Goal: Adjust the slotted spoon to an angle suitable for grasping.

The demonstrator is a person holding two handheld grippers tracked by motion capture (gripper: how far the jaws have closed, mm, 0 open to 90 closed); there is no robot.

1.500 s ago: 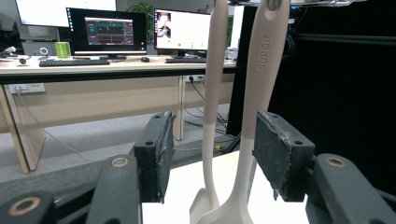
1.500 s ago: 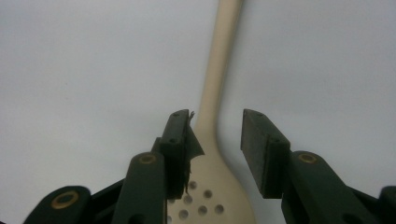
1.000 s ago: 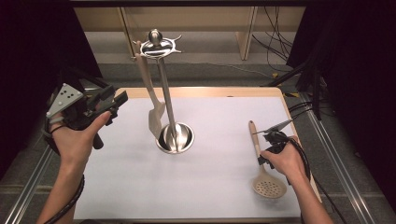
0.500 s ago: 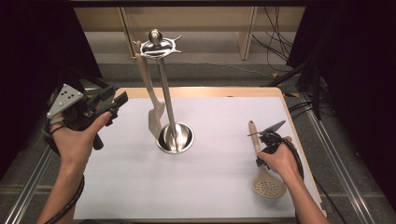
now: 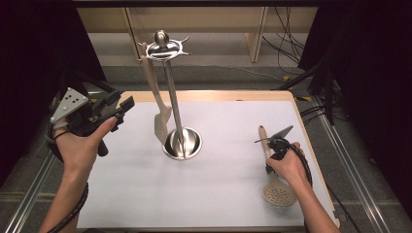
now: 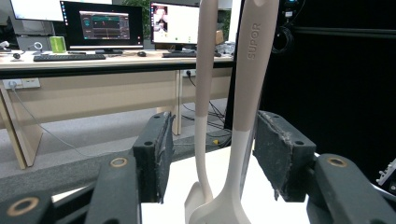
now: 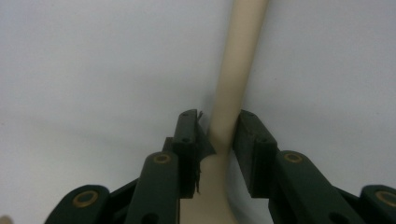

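The right gripper, at four o'clock of the stand, has its jaws closed on the skimmer handle. The left gripper, at nine o'clock, gapes wide, empty, facing the hanging spatula.

Even overhead light, dark surroundings (right gripper view soft, blurred).

Steel utensil stand with hung spatula, desk monitors — green mug, keyboard
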